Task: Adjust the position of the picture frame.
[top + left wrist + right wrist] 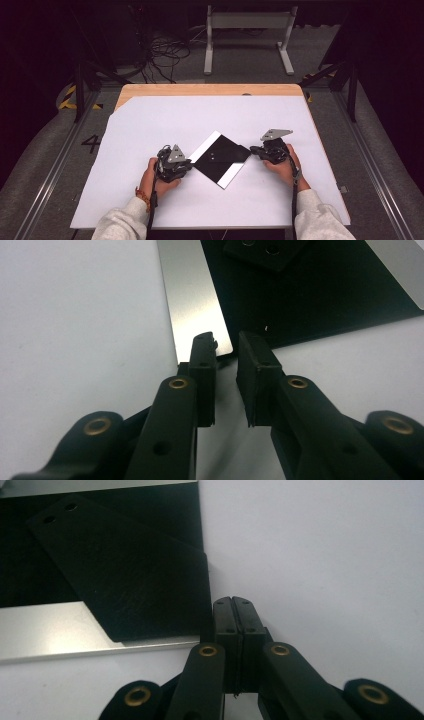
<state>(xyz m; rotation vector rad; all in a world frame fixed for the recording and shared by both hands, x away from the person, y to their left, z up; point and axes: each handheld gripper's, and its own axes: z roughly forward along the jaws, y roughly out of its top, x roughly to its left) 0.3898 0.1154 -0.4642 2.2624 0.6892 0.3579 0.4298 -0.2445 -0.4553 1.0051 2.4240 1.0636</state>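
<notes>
A black square plate (pixel 220 159) with a silver strip (pixel 205 145) along two opposite edges lies cornerwise on the white sheet (pixel 150 130). A thin black flap with two holes (pixel 135 575) rests on top of it, its far end toward the plate's middle (pixel 262 252). My left gripper (pixel 189 165) sits at the plate's left corner. Its jaws stand a little apart (pixel 225 342), with the silver strip's corner (pixel 200 315) just beyond the tips and nothing pressed between them. My right gripper (pixel 252 149) is at the right corner, jaws shut together (pixel 232 600) beside the flap's edge.
The white sheet covers most of a wooden table (pixel 210 90), whose bare edge shows at the back. Beyond it on the floor are tangled cables (pixel 165 50) and a grey metal stand (pixel 247 30). Both of the person's sleeves (pixel 125 220) come in at the front edge.
</notes>
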